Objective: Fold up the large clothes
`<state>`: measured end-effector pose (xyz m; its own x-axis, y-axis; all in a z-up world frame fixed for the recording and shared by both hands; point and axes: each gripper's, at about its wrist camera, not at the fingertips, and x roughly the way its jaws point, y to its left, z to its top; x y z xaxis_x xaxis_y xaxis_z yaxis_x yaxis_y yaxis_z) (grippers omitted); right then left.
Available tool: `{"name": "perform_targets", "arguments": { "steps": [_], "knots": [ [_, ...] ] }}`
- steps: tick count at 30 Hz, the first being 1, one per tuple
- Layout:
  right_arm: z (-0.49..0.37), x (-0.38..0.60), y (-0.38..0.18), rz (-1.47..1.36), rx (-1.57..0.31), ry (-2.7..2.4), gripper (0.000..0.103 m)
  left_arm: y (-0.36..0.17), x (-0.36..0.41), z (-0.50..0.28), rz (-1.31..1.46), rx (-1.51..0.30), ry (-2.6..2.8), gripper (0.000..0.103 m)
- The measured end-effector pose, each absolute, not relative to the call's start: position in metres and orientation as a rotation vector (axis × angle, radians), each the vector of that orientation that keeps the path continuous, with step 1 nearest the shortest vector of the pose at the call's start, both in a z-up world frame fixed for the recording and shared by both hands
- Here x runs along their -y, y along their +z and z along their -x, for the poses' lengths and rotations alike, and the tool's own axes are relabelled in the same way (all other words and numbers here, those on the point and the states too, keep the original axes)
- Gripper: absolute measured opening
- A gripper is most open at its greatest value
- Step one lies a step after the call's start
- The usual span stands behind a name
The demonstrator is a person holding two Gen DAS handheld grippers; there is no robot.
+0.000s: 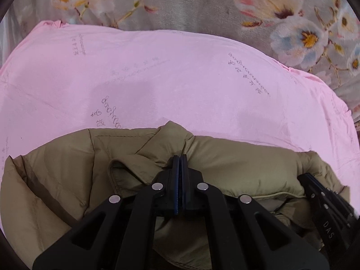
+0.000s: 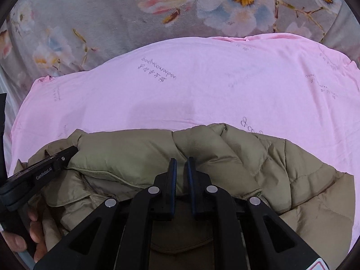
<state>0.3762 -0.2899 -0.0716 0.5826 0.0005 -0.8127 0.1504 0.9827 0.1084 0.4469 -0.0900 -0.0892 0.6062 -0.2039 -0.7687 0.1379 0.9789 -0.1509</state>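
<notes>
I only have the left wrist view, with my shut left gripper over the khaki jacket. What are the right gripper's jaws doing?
Observer: In the right wrist view, the right gripper has its jaws a little apart above the khaki jacket. No fold is pinched between them.
Operator: How does the jacket look beyond that gripper?
Observer: A quilted panel spreads out to the picture's right, onto the pink sheet.
Operator: And my left gripper from that side?
Observer: The left gripper sits with its tip at the jacket's puffy end on the picture's left. I cannot tell whether it is pinching cloth.
</notes>
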Motion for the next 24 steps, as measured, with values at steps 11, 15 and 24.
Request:
{"name": "perform_targets", "arguments": {
  "steps": [11,15,24],
  "knots": [
    [-0.377,0.282,-0.078,-0.109,-0.950,-0.120,0.011,-0.093,0.105,-0.439,-0.023,-0.851,-0.147,0.000],
    [-0.378,0.282,-0.079,-0.110,-0.951,-0.119,0.011,-0.093,0.106,-0.439,-0.043,-0.862,-0.140,0.000],
    [-0.378,0.288,-0.080,-0.155,-0.948,-0.098,0.011,-0.093,0.108,-0.439,-0.050,-0.862,-0.135,0.000]
  ]
}}
